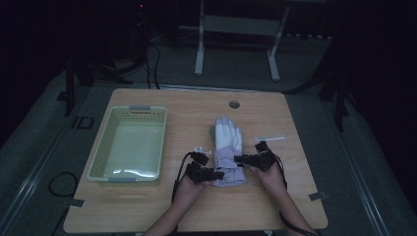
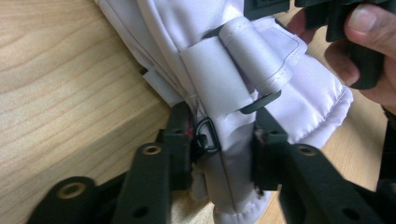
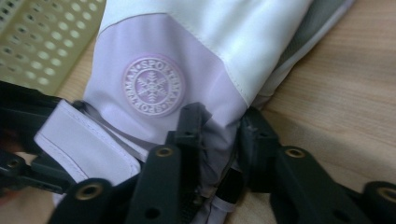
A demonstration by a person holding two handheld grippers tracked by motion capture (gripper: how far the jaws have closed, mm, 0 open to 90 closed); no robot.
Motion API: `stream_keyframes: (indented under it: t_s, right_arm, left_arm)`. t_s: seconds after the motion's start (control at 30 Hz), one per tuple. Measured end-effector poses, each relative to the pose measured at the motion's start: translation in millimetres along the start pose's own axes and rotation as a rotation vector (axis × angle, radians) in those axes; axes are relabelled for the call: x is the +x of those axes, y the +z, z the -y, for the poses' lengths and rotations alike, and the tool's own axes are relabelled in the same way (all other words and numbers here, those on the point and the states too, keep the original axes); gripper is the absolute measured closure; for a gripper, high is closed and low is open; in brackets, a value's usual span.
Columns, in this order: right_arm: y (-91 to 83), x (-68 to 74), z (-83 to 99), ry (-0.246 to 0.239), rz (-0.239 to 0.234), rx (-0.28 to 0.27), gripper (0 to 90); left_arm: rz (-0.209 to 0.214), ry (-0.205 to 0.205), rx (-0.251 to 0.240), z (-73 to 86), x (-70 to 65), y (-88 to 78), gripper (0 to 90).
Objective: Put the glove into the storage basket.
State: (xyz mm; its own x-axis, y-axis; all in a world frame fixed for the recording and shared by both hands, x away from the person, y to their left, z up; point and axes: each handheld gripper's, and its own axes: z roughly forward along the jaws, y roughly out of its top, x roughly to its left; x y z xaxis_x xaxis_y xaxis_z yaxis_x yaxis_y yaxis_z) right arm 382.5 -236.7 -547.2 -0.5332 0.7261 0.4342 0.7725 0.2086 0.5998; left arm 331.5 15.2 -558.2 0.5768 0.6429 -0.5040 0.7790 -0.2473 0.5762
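Table (image 1: 147,206): wooden, dim room
Glove (image 1: 227,142): long axis near-to-far, cuff nearest
Left tongs (image 2: 223,156): clamped on cuff's left edge
Right tongs (image 3: 219,140): clamped on right edge
Basket (image 1: 101,155): left of glove

This looks like a lab or test room set up for recording, not a home. The light is dim and falls mostly on one small wooden table (image 1: 147,206) with rounded corners and a cable hole (image 1: 234,104) at its far edge. The table stands on a grey floor (image 1: 354,162), with bits of tape (image 1: 317,196) stuck near its corners. Black cables (image 1: 152,59) run across the floor at the far left toward dark equipment, where a small red light (image 1: 142,6) glows. Farther back stands a pale metal frame (image 1: 236,24) on two legs. Dark stands (image 1: 339,93) rise at the sides, like tripod legs.
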Motion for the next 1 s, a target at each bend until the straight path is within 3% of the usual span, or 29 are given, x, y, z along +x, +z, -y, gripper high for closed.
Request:
stream_keyframes:
  t_s: [0.13, 0.33, 0.7, 1.0]
  right_arm:
    - [-4.9, 13.8, -1.3, -0.060, 0.069, -0.011, 78.0]
    - [-16.6, 26.9, -6.2, -0.089, 0.096, -0.043, 78.4]
    - [-36.8, 50.4, -22.6, -0.121, 0.094, -0.103, 78.4]
    - [-36.5, 67.2, -33.8, -0.140, 0.089, -0.116, 78.4]
  left_arm:
    - [-0.013, 0.018, 0.005, -1.9, -4.9, -3.0, 70.9]
    - [0.007, 0.028, -0.004, -7.9, -10.8, -13.5, 71.9]
    - [0.011, 0.083, -0.007, -25.3, -20.2, -44.4, 72.0]
    - [0.027, 0.074, -0.027, -27.0, -15.5, -64.0, 71.9]
